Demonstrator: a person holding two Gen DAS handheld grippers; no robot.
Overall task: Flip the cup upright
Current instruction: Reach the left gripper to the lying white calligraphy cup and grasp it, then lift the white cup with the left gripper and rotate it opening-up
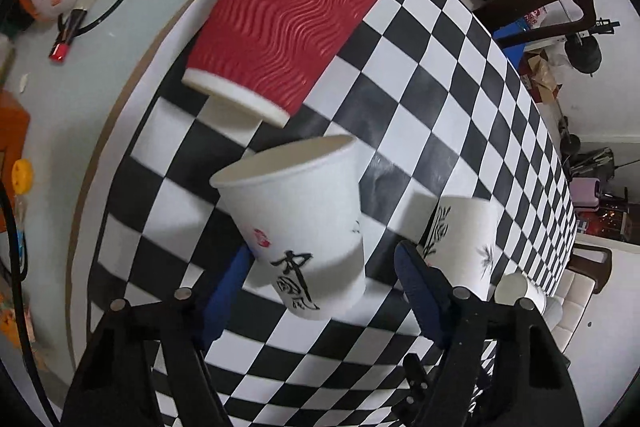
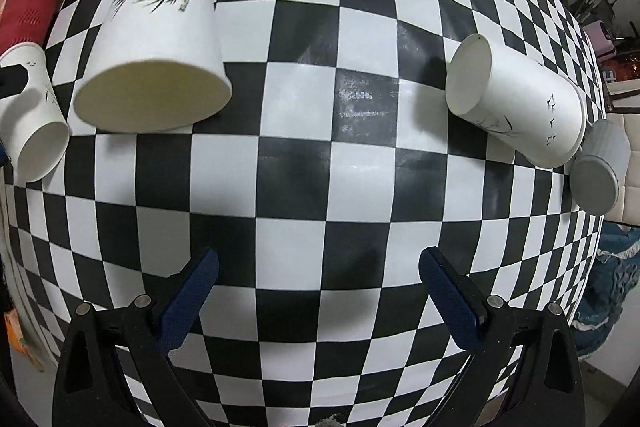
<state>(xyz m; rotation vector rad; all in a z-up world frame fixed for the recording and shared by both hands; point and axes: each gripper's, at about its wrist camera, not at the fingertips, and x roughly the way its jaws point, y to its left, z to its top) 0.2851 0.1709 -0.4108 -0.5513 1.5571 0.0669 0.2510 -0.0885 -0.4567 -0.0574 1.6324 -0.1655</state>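
The white cup (image 1: 298, 223) with black writing and a red stamp sits between the fingers of the left gripper (image 1: 322, 261), mouth pointing up and away, above the checkered table (image 1: 420, 87). The left finger pad (image 1: 236, 267) seems to touch its wall; the right pad (image 1: 416, 275) stands a little off it, so I cannot tell if the grip is closed or only loose. The right gripper (image 2: 318, 267) is spread wide over bare squares and holds nothing.

In my judgement this paper cup is very light, thin and easy to crush, with a smooth wall that may slip. A gentle hold on the middle of the wall, below the stiffer rolled rim, should be safest.

I count 5 cups in all: 1 red ribbed cup (image 1: 288, 11) lying on its side, 1 white cup in the left gripper, 1 white cup with bamboo drawing (image 2: 160, 43) tipped over, 1 white cup with small birds (image 2: 516, 99) on its side, and 1 grey cup (image 2: 598, 175) at the table edge. There are 2 grippers.
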